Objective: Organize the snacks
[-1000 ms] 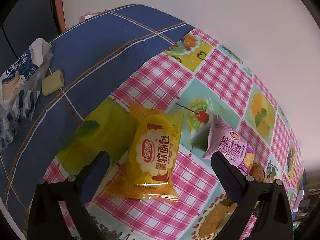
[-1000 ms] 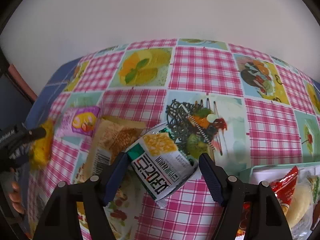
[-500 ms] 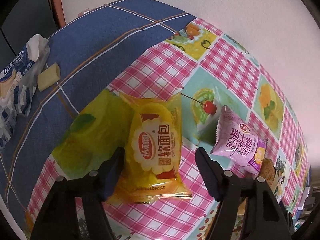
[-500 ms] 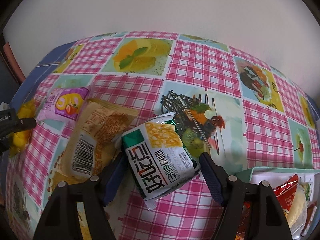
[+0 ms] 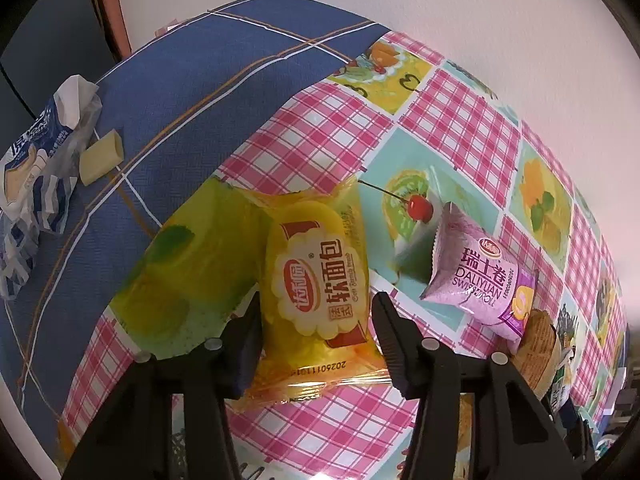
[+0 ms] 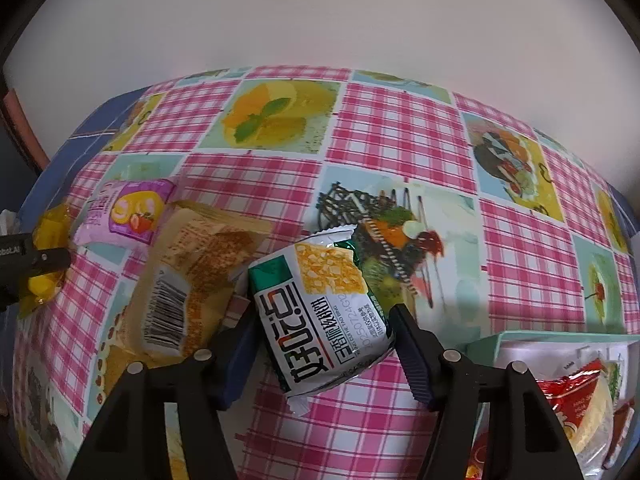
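Observation:
My left gripper (image 5: pixel 316 312) is closed around a yellow soft-bread packet (image 5: pixel 316 280) that lies on the checked tablecloth; both fingers touch its sides. A purple Swiss-roll packet (image 5: pixel 476 276) lies just right of it. My right gripper (image 6: pixel 324 320) is closed on a white-and-green snack packet (image 6: pixel 320 312), its fingers against both sides. In the right wrist view the purple packet (image 6: pixel 128 212) and a tan cake packet (image 6: pixel 192 280) lie to the left, and the yellow packet (image 6: pixel 48 264) sits at the far left edge in the left gripper.
A teal tray (image 6: pixel 560 340) holding several packed snacks stands at the lower right. A torn blue-and-white wrapper (image 5: pixel 36 168) and a pale wafer piece (image 5: pixel 100 158) lie on the blue cloth (image 5: pixel 208 80) at the left. A white wall runs behind the table.
My left gripper has moved forward over the yellow packet and its fingers have closed in against it. My right gripper's fingers have closed in on the white-and-green packet.

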Demonstrator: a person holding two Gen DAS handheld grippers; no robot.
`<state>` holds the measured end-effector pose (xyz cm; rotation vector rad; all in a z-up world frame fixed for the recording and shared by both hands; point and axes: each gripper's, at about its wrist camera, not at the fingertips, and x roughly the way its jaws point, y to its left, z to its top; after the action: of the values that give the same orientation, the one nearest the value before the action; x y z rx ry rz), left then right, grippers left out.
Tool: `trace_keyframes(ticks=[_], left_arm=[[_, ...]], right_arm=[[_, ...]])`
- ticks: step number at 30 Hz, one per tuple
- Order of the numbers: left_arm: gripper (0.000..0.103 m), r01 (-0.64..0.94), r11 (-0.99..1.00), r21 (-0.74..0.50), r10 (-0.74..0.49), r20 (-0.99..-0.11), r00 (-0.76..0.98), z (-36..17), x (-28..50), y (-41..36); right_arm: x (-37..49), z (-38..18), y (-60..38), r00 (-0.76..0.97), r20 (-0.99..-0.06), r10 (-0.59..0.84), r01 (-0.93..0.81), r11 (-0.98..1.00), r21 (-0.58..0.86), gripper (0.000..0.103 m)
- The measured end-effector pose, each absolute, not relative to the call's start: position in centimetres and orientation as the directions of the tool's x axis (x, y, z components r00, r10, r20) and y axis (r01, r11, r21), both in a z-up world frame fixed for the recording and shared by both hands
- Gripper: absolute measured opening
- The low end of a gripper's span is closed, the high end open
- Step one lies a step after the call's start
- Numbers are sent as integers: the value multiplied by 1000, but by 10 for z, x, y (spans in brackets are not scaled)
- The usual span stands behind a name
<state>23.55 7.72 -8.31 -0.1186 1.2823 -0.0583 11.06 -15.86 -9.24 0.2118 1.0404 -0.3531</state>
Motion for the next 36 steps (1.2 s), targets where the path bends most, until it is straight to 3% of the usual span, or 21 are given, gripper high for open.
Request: trace_keyframes(ticks=[16, 36], left_arm=[[49, 31, 993, -112, -116, -931, 345, -38, 225, 53], [48, 210, 971, -113, -197, -877, 438, 29, 163, 2]], right_arm=[[95, -59, -169, 495, -845, -204, 428, 903, 33, 66], [47, 7, -170, 531, -806, -263, 479, 877, 29, 66]])
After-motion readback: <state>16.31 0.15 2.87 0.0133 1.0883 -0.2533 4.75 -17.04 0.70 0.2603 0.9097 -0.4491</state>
